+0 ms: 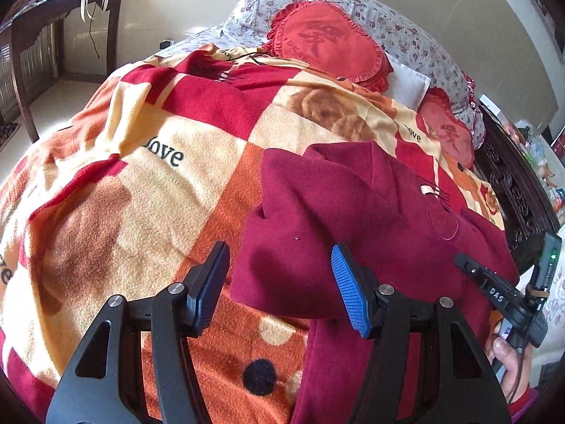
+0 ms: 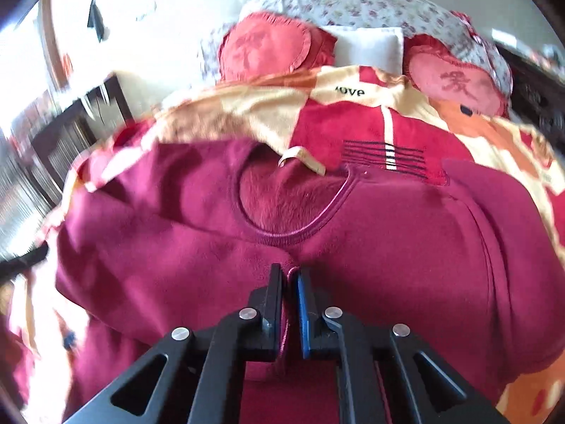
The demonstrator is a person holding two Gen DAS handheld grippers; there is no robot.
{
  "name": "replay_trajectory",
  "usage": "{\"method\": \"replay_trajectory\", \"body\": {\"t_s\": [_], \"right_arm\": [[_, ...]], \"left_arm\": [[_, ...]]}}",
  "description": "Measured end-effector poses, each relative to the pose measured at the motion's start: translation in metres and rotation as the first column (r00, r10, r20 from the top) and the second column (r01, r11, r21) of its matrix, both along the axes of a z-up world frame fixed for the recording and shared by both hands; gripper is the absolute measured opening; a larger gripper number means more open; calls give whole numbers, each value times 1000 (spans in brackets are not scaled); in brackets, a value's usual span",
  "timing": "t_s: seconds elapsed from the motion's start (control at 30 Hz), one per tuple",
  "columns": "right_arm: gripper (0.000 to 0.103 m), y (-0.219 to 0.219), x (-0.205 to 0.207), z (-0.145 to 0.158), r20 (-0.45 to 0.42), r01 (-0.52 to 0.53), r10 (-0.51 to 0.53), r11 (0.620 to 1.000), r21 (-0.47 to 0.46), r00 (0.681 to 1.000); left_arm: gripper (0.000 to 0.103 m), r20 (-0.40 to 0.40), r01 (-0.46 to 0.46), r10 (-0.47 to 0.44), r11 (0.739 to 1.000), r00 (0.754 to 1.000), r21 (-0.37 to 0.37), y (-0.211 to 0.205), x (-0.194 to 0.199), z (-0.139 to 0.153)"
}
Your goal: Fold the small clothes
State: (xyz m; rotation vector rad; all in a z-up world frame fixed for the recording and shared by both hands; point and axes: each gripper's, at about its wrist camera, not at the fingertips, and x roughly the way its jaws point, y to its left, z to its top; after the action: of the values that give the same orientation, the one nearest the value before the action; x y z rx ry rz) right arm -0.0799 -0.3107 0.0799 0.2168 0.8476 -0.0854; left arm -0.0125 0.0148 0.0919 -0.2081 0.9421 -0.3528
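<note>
A dark red fleece top [image 1: 353,219] lies on the patterned blanket [image 1: 141,162] of a bed. My left gripper [image 1: 279,282] is open and empty, its fingers either side of the top's left folded edge, just above it. My right gripper [image 2: 290,282] is shut on a fold of the same top [image 2: 388,247] below its round neckline [image 2: 293,208]. The right gripper also shows in the left wrist view [image 1: 494,282] at the top's right side, held by a hand.
Two red heart cushions [image 1: 328,42] [image 2: 455,81] and floral pillows [image 1: 406,28] lie at the head of the bed. A dark wooden table [image 1: 53,17] stands at the far left. A dark carved bed frame [image 1: 512,183] runs along the right.
</note>
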Motion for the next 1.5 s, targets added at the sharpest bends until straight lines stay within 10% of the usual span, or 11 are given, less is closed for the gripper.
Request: {"method": "replay_trajectory", "body": {"t_s": [0.4, 1.13, 1.27, 1.5], "right_arm": [[6, -59, -51, 56, 110, 144, -144, 990, 10, 983], [16, -111, -69, 35, -9, 302, -305, 946, -113, 952], [48, -87, -69, 64, 85, 259, -251, 961, -93, 964], [48, -9, -14, 73, 94, -102, 96, 993, 61, 991]], "left_arm": [[60, 7, 19, -19, 1000, 1000, -3, -17, 3, 3], [60, -85, 69, -57, 986, 995, 149, -60, 10, -48], [60, -79, 69, -57, 985, 995, 155, -61, 9, -49], [60, -70, 70, -60, 986, 996, 153, -61, 9, -52]]}}
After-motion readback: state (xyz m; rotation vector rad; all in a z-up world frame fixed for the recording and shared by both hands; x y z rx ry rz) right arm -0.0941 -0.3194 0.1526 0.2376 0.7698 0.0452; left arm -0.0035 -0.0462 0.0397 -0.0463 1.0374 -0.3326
